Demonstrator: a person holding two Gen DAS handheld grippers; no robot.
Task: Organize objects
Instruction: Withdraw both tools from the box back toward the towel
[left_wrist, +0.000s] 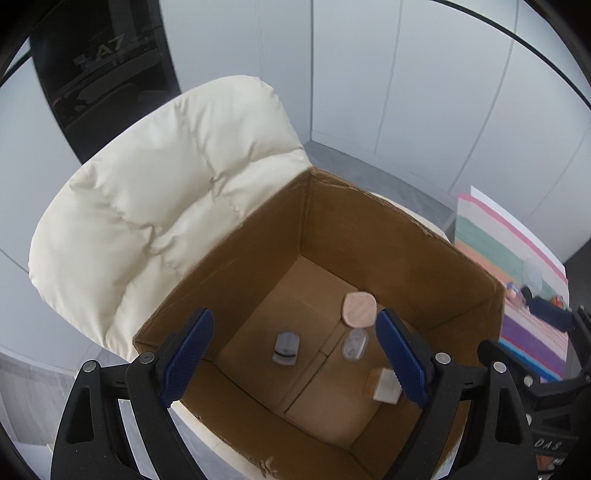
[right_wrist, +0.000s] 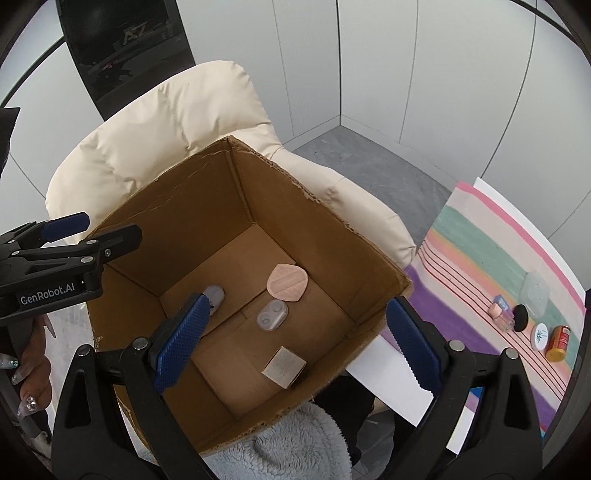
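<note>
Box: my cardboard box (right_wrist: 177, 206) sits open on a cream padded chair (right_wrist: 155, 122).
Inside: pink flat case (right_wrist: 287, 283), clear contact lens case (right_wrist: 272, 315), grey item (left_wrist: 285, 349), small paper-wrapped block (right_wrist: 283, 366), all apart.
Left gripper (left_wrist: 295, 360): fingers apart, empty, over the box.
Right gripper (right_wrist: 295, 343): fingers apart, empty.
Around: striped cloth (right_wrist: 480, 236) carries a black puff (right_wrist: 522, 318), round tin (right_wrist: 542, 335), gold can (right_wrist: 559, 343).
Hidden: my blue pad (right_wrist: 181, 343) covers part of the grey item.

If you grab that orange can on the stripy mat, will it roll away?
The orange can stands upright, so it probably stays put. It looks round and narrow, so a sideways bump might tip it, and then it could roll. Its shiny side may be slippery.
</note>
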